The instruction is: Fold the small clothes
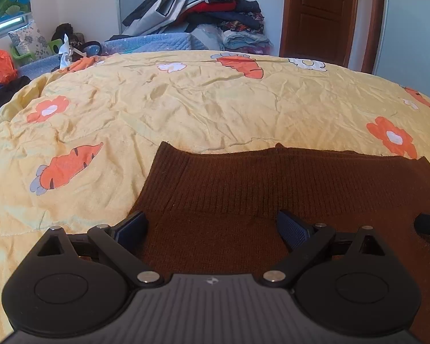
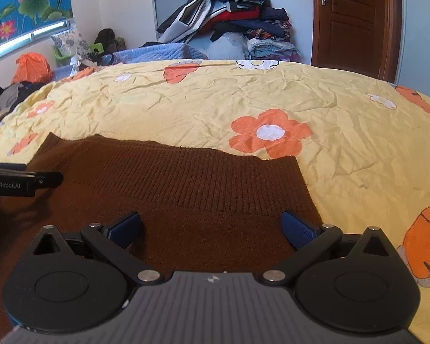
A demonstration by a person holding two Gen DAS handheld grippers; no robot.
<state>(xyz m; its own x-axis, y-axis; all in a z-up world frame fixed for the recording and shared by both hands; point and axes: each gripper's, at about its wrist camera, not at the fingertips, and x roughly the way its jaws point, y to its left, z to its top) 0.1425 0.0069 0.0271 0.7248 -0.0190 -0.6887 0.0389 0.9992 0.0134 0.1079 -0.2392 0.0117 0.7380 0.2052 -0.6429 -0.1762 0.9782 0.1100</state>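
A dark brown knitted garment (image 1: 272, 189) (image 2: 172, 183) lies flat on the yellow quilt, its ribbed band turned away from me. My left gripper (image 1: 212, 225) hovers over the garment's left part, jaws wide open, with only flat cloth below them. My right gripper (image 2: 210, 226) hangs over the right part near the garment's right edge, also open, with nothing pinched. The left gripper (image 2: 50, 179) shows at the left edge of the right wrist view. A tip of the right gripper (image 1: 425, 223) shows at the right edge of the left wrist view.
The yellow quilt (image 1: 186, 100) with orange carrots and flowers covers the bed. A tall pile of clothes (image 1: 203, 5) stands beyond the far edge, beside a brown door (image 1: 321, 14). An orange bag (image 2: 31, 67) and dark clutter sit at the far left.
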